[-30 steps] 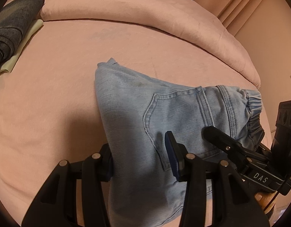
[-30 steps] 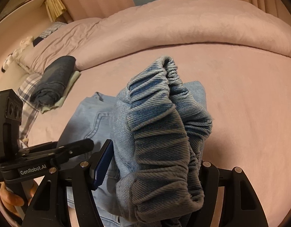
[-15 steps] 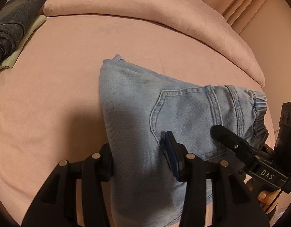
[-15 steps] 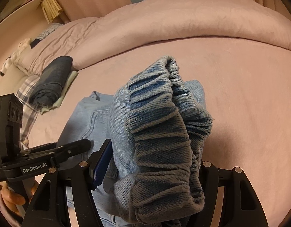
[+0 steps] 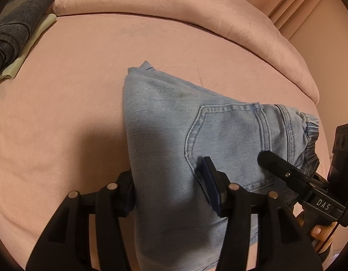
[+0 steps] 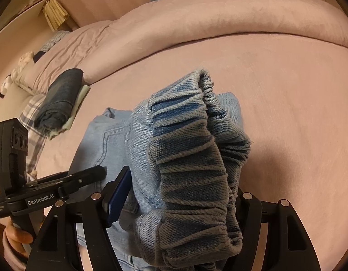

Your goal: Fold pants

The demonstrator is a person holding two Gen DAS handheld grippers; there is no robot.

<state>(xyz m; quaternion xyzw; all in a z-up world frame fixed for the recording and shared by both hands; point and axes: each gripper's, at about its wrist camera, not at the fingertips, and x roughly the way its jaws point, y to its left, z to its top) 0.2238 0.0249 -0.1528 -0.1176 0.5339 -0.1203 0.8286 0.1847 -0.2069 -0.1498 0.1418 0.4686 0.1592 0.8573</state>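
Light blue denim pants lie folded on the pink bed, back pocket up, elastic waistband at the right. My left gripper is shut on the pants' near folded edge, the cloth bunched between its fingers. My right gripper is shut on the gathered elastic waistband, held up off the bed. The pants also show in the right wrist view. The right gripper shows in the left wrist view and the left one in the right wrist view.
A pink sheet covers the bed, with a rolled pink duvet along the far side. A stack of folded dark jeans on a pale cloth lies at the far left, also in the right wrist view. Pillows lie beyond.
Both grippers have moved a little forward over the bed with the pants, so the pants sit lower and nearer in the left wrist view. Both grips are unchanged.
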